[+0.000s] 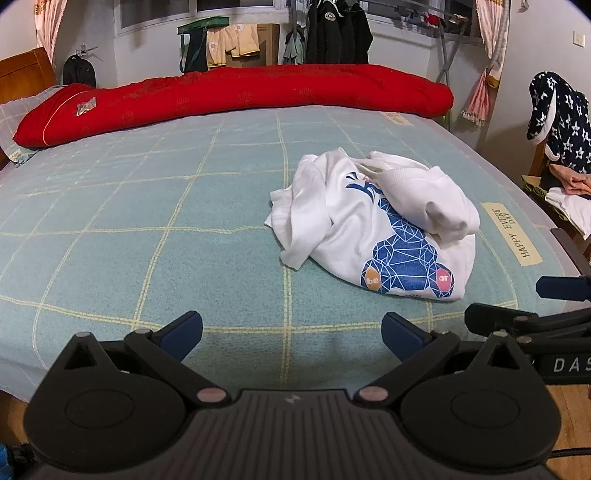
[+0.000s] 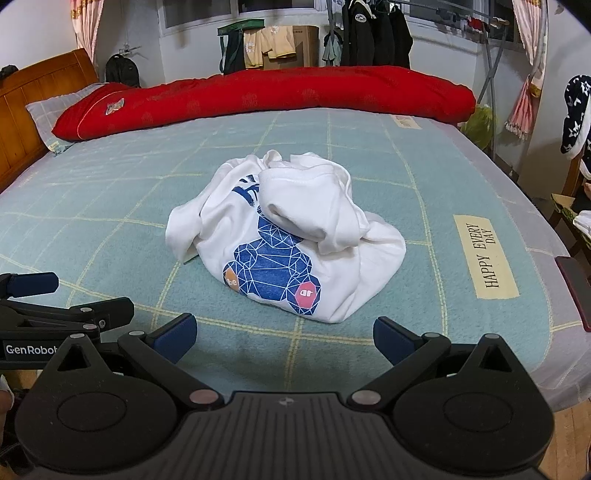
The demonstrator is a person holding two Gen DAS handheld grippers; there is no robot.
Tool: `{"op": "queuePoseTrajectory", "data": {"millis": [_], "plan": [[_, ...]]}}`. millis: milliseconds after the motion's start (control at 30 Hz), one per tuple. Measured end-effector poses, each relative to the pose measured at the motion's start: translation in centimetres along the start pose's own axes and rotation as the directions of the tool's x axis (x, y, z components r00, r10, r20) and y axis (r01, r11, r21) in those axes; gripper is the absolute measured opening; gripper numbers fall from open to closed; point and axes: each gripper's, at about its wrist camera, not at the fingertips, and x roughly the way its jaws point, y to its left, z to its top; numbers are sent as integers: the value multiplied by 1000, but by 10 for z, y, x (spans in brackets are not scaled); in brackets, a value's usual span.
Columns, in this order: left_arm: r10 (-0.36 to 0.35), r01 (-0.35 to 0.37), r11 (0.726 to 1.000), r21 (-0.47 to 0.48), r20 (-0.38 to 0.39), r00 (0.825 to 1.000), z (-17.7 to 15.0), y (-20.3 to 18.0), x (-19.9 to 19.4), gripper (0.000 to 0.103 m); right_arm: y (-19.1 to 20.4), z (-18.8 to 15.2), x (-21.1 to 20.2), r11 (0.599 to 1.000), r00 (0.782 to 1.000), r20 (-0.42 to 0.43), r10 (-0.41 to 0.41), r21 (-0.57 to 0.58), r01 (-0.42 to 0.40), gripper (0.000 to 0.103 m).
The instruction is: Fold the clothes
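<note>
A white sweatshirt [image 1: 373,225] [image 2: 280,236] with a blue geometric print lies crumpled in a heap on the teal checked bed cover [image 1: 147,221] [image 2: 110,192]. In the left wrist view my left gripper [image 1: 291,332] hovers over the bed's near edge, jaws wide open and empty, with the heap ahead and to the right. My right gripper [image 2: 284,334] is also open and empty, just short of the heap's front. Each gripper shows at the side of the other's view: the right gripper [image 1: 535,306], the left gripper [image 2: 55,295].
A long red quilt [image 1: 236,96] [image 2: 266,96] lies rolled along the bed's far side, by a wooden headboard [image 2: 33,107]. A chair at the right carries a star-patterned garment [image 1: 557,122] and folded clothes [image 1: 569,206]. Dark jackets [image 2: 373,33] hang on a rack behind.
</note>
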Motion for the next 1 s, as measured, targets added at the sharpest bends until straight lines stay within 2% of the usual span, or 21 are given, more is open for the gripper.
{"op": "queuePoseTrajectory", "data": {"millis": [1000], "plan": [[19, -19, 999, 30, 10, 1000, 0, -6, 0, 102, 0, 0, -3, 1000, 1000, 9, -18, 0, 18, 103]]}}
